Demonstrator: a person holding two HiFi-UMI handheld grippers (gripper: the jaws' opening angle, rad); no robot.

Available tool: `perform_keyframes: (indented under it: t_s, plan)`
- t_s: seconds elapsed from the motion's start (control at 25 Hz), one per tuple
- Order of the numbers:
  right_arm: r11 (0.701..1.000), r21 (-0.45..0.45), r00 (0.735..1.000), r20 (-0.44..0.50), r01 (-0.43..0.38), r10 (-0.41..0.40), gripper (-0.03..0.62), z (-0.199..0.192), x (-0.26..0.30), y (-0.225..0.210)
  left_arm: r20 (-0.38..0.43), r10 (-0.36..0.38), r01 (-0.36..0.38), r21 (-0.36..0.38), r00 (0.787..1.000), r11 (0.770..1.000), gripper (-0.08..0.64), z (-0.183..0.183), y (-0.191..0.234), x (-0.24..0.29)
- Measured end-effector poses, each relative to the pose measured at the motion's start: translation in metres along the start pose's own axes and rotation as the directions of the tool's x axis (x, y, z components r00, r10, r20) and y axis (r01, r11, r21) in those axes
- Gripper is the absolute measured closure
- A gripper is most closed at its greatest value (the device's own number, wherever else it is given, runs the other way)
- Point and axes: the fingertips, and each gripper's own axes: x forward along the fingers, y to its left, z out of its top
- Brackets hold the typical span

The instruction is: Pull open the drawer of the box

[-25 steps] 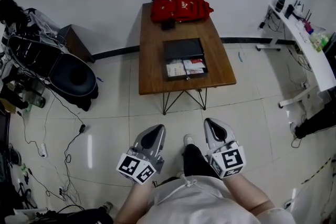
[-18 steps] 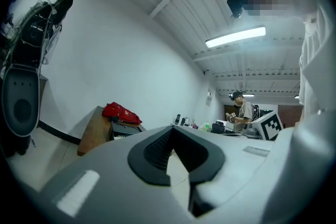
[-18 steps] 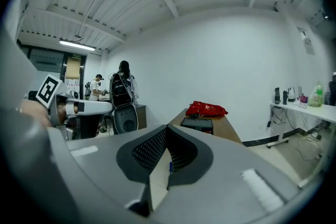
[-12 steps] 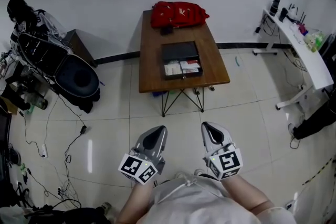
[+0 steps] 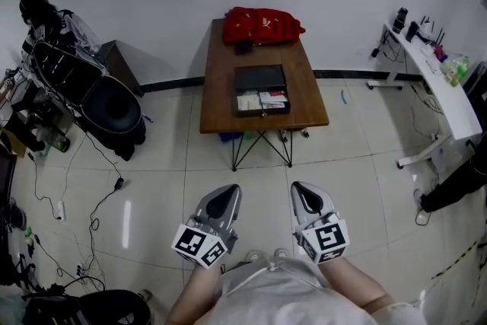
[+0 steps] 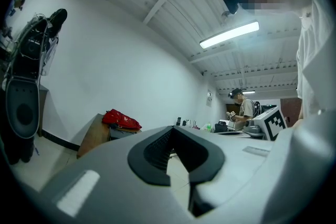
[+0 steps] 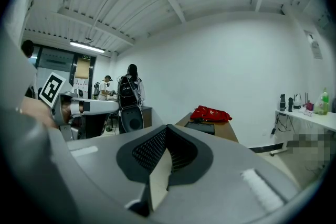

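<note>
A black box (image 5: pixel 259 77) lies on the wooden table (image 5: pixel 219 101) across the room. Its drawer (image 5: pixel 263 101) stands pulled out toward me, with papers showing inside. Both grippers hang close to my body, far short of the table, above the tiled floor. The left gripper (image 5: pixel 226 192) has its jaws together and holds nothing. My right gripper (image 5: pixel 302 189) is shut and empty too. In the right gripper view the box (image 7: pixel 202 127) sits in front of a red bag (image 7: pixel 211 114), beyond the closed tips of the right gripper (image 7: pixel 167 127). The left gripper view shows the left gripper (image 6: pixel 173 129) and the red bag (image 6: pixel 122 119).
The red bag (image 5: pixel 262 24) lies at the table's far end by the wall. A black chair with gear (image 5: pixel 110 109) stands at the left, with cables (image 5: pixel 91 224) on the floor. A white desk (image 5: pixel 440 84) runs along the right. A person (image 6: pixel 244 109) stands in the distance.
The table and box look smaller and farther off, as I have backed away. My foot between the grippers has dropped out of sight. Both grippers keep their place and stay shut.
</note>
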Motion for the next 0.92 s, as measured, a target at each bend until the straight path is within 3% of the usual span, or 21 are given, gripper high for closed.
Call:
perform_keyframes:
  t_s: [0.48,0.68,0.92]
  plan:
    - [1.000,-0.010,1.000,0.011,-0.013,0.013,0.586,0.000,-0.003,0.015,-0.017,-0.014,0.015,0.044,1.000,0.999,0.554,-0.005,-0.012,-0.010]
    - [1.000,0.001,1.000,-0.005,-0.013,0.013,0.585,0.005,-0.001,-0.017,-0.017,-0.012,0.013,0.042,1.000,0.999,0.554,0.001,-0.022,0.020]
    - [1.000,-0.007,1.000,0.000,-0.005,0.005,0.586,-0.009,0.000,0.036,-0.016,-0.024,0.025,0.050,1.000,0.998,0.554,-0.008,-0.005,-0.034]
